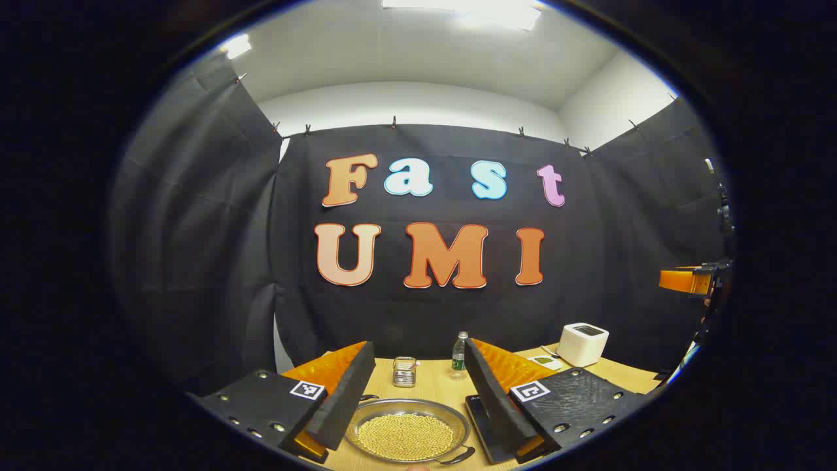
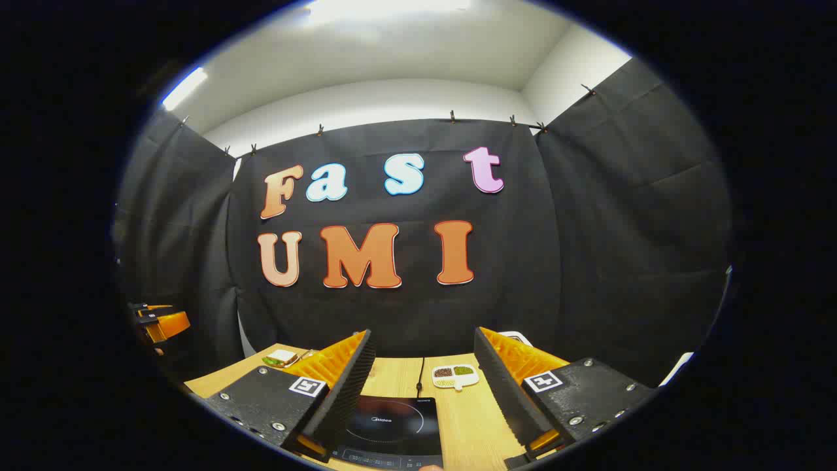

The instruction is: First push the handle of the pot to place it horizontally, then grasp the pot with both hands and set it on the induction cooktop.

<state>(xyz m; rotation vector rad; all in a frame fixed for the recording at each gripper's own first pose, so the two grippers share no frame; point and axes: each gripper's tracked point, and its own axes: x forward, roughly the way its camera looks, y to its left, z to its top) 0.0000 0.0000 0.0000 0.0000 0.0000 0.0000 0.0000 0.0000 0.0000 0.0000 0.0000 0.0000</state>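
Pot, full of yellowish beads, sits at the bench's near edge between the fingers of the left claw, untouched. Both claws gape open. Induction cooktop lies below the right claw.

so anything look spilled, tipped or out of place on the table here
Nothing stands out. The pan sits flat with its yellow beans heaped inside, none on the table. The water bottle stands upright, and the cooktop lies bare and flat.
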